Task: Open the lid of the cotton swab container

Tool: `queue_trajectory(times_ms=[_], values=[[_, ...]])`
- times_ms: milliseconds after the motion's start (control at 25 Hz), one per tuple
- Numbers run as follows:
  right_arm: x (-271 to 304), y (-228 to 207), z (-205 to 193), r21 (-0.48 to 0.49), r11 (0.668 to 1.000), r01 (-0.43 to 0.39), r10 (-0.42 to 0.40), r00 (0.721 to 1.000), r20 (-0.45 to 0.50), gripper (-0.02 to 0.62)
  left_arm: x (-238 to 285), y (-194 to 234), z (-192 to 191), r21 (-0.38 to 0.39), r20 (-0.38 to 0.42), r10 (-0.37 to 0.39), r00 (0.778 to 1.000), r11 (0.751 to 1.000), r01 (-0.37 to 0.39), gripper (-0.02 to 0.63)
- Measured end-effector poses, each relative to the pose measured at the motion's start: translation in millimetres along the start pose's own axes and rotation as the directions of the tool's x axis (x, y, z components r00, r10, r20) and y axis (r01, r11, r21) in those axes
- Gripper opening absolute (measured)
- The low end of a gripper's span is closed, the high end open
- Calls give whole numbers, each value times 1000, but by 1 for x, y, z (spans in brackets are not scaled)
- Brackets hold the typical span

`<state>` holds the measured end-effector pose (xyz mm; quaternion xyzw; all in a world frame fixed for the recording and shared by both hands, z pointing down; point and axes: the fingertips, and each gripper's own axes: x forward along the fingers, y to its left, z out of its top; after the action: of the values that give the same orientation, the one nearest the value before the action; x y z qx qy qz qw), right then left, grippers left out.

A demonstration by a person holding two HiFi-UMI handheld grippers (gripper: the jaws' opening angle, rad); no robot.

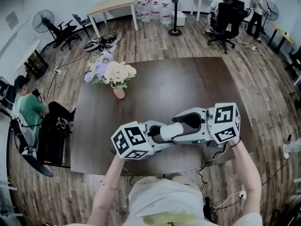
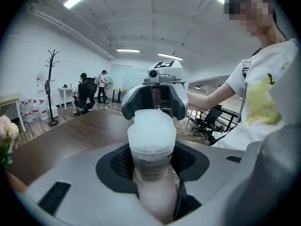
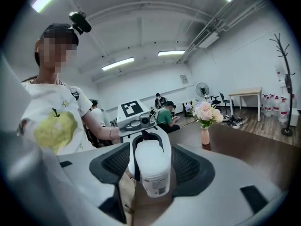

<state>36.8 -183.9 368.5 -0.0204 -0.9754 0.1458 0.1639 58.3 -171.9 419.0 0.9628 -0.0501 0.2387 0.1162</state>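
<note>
The cotton swab container (image 2: 151, 154) is a small clear tub with a printed label and a translucent white lid on top. It stands upright between the jaws of my left gripper (image 2: 153, 160), whose pads press its sides. My right gripper (image 3: 151, 169) faces it from the other side. Its jaws stand wide around the container (image 3: 153, 173), with gaps on both sides. In the head view both grippers meet over the table's near edge, left gripper (image 1: 165, 134) and right gripper (image 1: 184, 124), with the container (image 1: 171, 132) between them.
A dark wooden table (image 1: 188, 79) carries a vase of flowers (image 1: 113, 74) at its far left. A seated person (image 1: 28, 109) is off to the left. A coat stand (image 1: 175, 8), water bottles (image 1: 153, 11) and office chairs stand farther back.
</note>
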Motion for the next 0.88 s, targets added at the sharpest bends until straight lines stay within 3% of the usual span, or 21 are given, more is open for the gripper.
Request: queue_trajectory(times_ms=[400,880], values=[[9,1,-3,-38,998,-47,42,992,-115,244,-2,-4,5,9,-6,-9,1000,1000,9,216],[11,-7,-5,80,993,-92,101,989,-104,236,-3,0,2,-3,16,-9,1000,1000,9,215]])
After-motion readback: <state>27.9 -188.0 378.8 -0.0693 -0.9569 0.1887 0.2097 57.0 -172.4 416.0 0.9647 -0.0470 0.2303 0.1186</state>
